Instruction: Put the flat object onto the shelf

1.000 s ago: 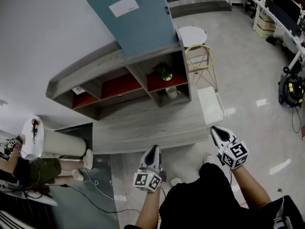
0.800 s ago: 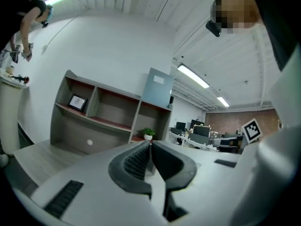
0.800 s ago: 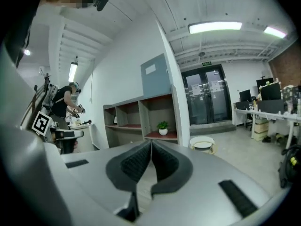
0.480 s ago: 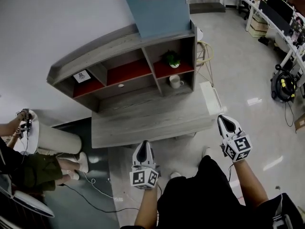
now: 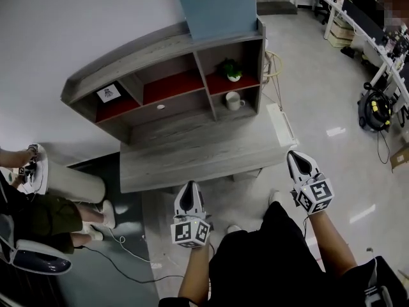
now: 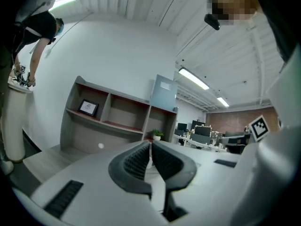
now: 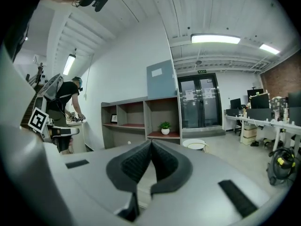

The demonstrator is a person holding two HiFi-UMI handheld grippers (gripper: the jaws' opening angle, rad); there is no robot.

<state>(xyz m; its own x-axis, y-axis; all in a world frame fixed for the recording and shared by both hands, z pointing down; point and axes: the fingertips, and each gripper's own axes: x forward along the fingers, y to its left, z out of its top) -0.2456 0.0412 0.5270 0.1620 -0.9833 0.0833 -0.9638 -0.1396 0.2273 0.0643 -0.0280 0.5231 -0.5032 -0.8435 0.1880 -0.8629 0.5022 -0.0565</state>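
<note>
The flat object, a blue-grey panel (image 5: 217, 5) with a white label, stands upright on top of the grey shelf unit (image 5: 153, 53), at its right end. It also shows in the left gripper view (image 6: 163, 89) and the right gripper view (image 7: 160, 81). My left gripper (image 5: 189, 187) is shut and empty, held just short of the low grey platform (image 5: 198, 152) in front of the shelf. My right gripper (image 5: 294, 156) hovers by the platform's right corner, also shut with nothing in it. In each gripper view the ribbed pads of the left gripper (image 6: 150, 145) and the right gripper (image 7: 151, 142) meet.
The red-floored shelf bays hold a picture frame (image 5: 110, 93), a small plant (image 5: 231, 70) and a white mug (image 5: 232, 100). A white cylinder stand (image 5: 70, 184) and a person are at the left. A wire stool (image 5: 273, 62), a white floor panel (image 5: 281, 130) and a vacuum (image 5: 374, 107) are at the right.
Both shut grippers have moved forward toward the platform. The head view has swung, so the shelf unit now sits lower and more central. The person at the left has shifted.
</note>
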